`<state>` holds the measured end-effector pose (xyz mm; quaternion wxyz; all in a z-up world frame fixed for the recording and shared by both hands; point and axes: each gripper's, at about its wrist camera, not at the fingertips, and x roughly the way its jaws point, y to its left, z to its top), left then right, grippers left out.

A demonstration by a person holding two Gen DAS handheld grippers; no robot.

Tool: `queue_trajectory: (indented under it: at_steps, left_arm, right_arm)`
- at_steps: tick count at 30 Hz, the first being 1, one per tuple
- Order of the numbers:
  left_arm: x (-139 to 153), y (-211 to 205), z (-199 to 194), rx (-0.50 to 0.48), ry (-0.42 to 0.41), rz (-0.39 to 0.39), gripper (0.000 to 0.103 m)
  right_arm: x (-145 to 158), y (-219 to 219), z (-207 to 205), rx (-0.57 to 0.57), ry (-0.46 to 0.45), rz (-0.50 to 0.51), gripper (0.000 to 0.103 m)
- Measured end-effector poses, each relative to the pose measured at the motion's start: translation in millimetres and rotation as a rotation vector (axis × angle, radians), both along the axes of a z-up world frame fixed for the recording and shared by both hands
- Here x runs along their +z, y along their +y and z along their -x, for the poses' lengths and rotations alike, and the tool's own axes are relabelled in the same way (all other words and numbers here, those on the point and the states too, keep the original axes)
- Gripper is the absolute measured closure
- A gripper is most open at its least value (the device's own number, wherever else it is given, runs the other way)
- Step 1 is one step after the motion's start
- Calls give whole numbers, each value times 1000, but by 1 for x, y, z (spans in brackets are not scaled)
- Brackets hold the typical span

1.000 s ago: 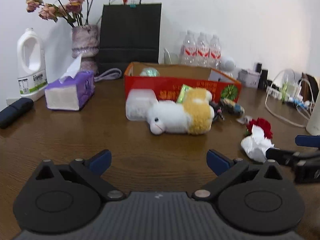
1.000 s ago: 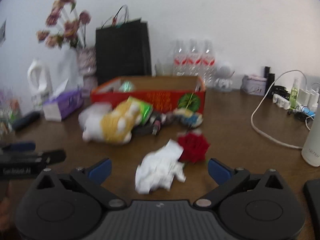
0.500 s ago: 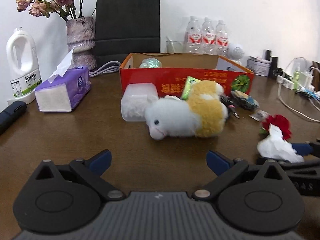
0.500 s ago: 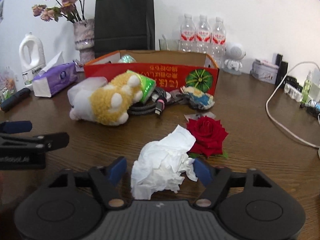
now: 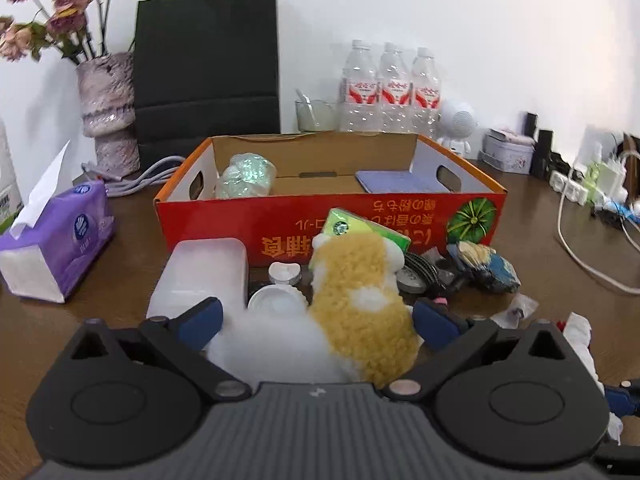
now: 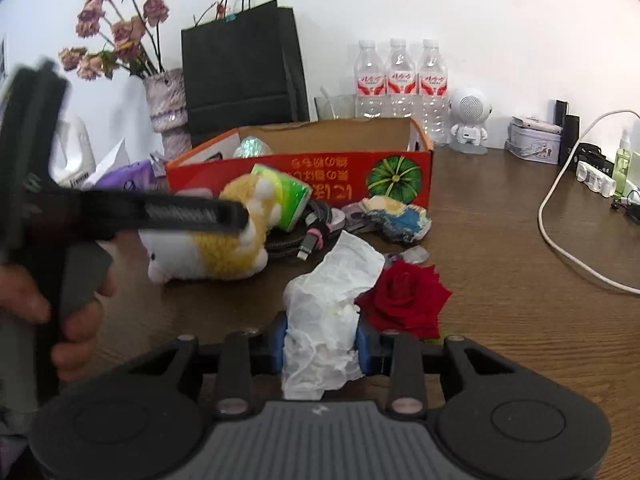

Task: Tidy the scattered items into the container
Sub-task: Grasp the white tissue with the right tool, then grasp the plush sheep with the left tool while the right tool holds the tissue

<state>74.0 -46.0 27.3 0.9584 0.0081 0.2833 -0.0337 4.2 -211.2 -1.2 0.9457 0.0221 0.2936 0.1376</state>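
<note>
White tissue [image 6: 326, 320] now between closing right tongs [image 6: 322, 340].

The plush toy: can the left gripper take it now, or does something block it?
Probably yes. The plush toy already lies between the open fingers of the left gripper, nothing in front. The clear plastic box and small lids sit close beside it, so a finger might nudge them.

black paper bag [image 5: 206, 56] | vase of dried roses [image 5: 108, 108] | three water bottles [image 5: 390, 88] | white speaker [image 6: 469, 120] | tissue pack [image 5: 56, 248]
</note>
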Motion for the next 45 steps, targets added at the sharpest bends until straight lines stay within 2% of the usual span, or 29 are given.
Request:
queue_trajectory:
  at_steps: [2, 3, 4, 6, 8, 9, 15, 17, 18, 19, 20, 21, 24, 25, 26, 29, 31, 32, 34, 36, 38, 40, 45]
  left_arm:
    - [1, 2, 7, -51, -20, 25, 41]
    - [1, 3, 10, -97, -18, 44, 63]
    - [3, 0, 15, -121, -18, 21, 72]
    - [6, -6, 23, -156, -30, -37, 81]
    - [8, -4, 29, -172, -25, -35, 98]
    - [9, -1, 32, -172, -17, -30, 103]
    - [12, 26, 63, -140, 1, -20, 102]
    - [21, 28, 65, -140, -52, 9, 94]
    - [27, 24, 61, -133, -71, 8, 68]
    - [33, 17, 52, -129, -74, -9, 24]
    - [36, 11, 42, -132, -83, -17, 12]
    - [36, 5, 30, -136, -81, -23, 14]
    - [26, -6, -14, -86, 6, -30, 23]
    - [19, -8, -26, -83, 40, -24, 53]
    - [13, -8, -33, -80, 67, -22, 64]
    - [15, -4, -16, -103, 31, -7, 67]
    - [27, 0, 19, -160, -10, -15, 67]
    - [34, 4, 41, -219, -40, -30, 68]
    - [38, 12, 85, -349, -66, -124, 67]
    - [34, 25, 116, -461, -26, -191, 67]
    - [26, 32, 132, -483, 39, -199, 65]
    - [23, 37, 149, -483, 23, -209, 60]
    - [9, 39, 147, -386, 33, -95, 56]
  right_arm:
    - [1, -3, 1, -3, -6, -5, 71]
    - [1, -3, 1, 0, -6, -7, 71]
    - [2, -3, 2, 1, -6, -8, 71]
    - [2, -2, 4, 5, -8, -5, 71]
    - [5, -1, 8, 8, -18, -4, 71]
    - [6, 0, 10, 11, -24, -5, 71]
    - [15, 3, 25, 24, -53, -15, 71]
    - [17, 4, 29, 32, -60, -15, 70]
    - [17, 5, 29, 33, -60, -16, 70]
    - [17, 5, 30, 31, -57, -18, 70]
    - [17, 6, 29, 30, -52, -19, 70]
    - [17, 7, 29, 30, -49, -19, 70]
    - [20, 5, 34, 29, -62, -9, 70]
    - [21, 3, 35, 25, -64, -7, 70]
    - [21, 1, 36, 16, -62, -8, 70]
    - [18, -7, 34, -11, -42, -16, 70]
    - [17, -10, 34, -15, -37, -13, 70]
    - [16, -10, 34, -14, -32, -12, 70]
    - [16, -10, 35, -6, -29, -8, 70]
    - [15, -9, 36, 14, -24, 2, 67]
    - [11, -5, 35, 44, -3, 9, 67]
    - [5, -1, 32, 65, 24, 3, 67]
    - [3, 14, 38, 135, 27, 25, 67]
